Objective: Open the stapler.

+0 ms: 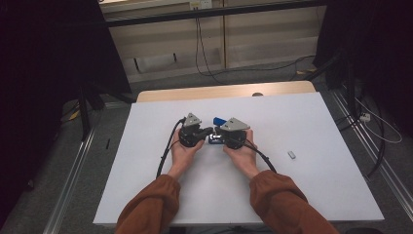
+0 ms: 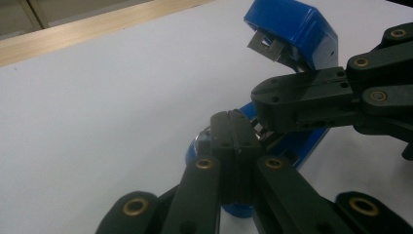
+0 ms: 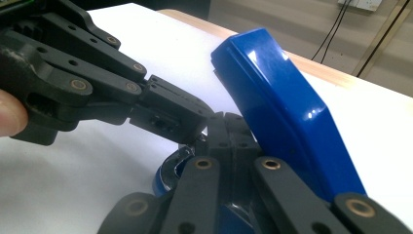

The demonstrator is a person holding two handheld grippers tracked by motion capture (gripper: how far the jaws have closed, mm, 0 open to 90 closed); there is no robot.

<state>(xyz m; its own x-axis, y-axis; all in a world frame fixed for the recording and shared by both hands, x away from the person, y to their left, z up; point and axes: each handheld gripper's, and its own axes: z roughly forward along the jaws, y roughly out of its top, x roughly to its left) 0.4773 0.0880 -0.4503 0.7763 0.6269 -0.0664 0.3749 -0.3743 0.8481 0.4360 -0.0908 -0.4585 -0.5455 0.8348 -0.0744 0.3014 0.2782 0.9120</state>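
The left gripper point(image 1: 210, 130) and right gripper point(image 1: 217, 134), jaws closed empty, meet over the stapler point(image 1: 217, 120) at the table's point(image 1: 316, 190) centre. The stapler's blue top is hinged open, tilted upward. A small metal piece point(image 1: 291, 154) lies well right of the stapler.

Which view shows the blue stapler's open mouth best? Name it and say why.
The left gripper view: the stapler faces the camera, its raised top showing the metal inside. The right gripper view shows the stapler's glossy back. The high view shows a small blue patch between the claws.
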